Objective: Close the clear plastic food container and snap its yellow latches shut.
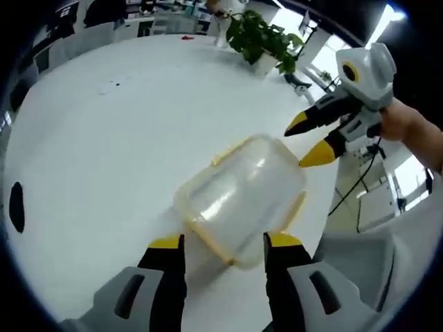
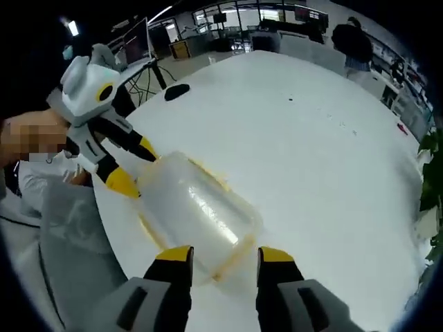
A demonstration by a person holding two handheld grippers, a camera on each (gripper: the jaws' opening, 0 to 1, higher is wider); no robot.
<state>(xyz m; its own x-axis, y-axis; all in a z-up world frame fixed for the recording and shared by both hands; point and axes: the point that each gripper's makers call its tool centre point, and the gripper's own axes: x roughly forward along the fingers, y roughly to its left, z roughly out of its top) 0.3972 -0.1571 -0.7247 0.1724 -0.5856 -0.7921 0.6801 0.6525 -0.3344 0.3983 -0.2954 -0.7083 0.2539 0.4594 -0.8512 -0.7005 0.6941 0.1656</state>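
Currently: clear plastic container (image 1: 241,197), yellow-trimmed, lying on the white table (image 1: 104,138) near its edge. Left gripper (image 1: 225,242) spread wide at one end, not gripping; right gripper (image 2: 225,254) likewise spread at the opposite end. Potted plant (image 1: 266,38) at the table's far side.

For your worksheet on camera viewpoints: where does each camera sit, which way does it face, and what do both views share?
Left gripper view: rides the left gripper, facing the clear container, plant beyond; a hand holds the right gripper.
Right gripper view: rides the right gripper, facing the container from the opposite end; left gripper enters.
Shared: container, white table.
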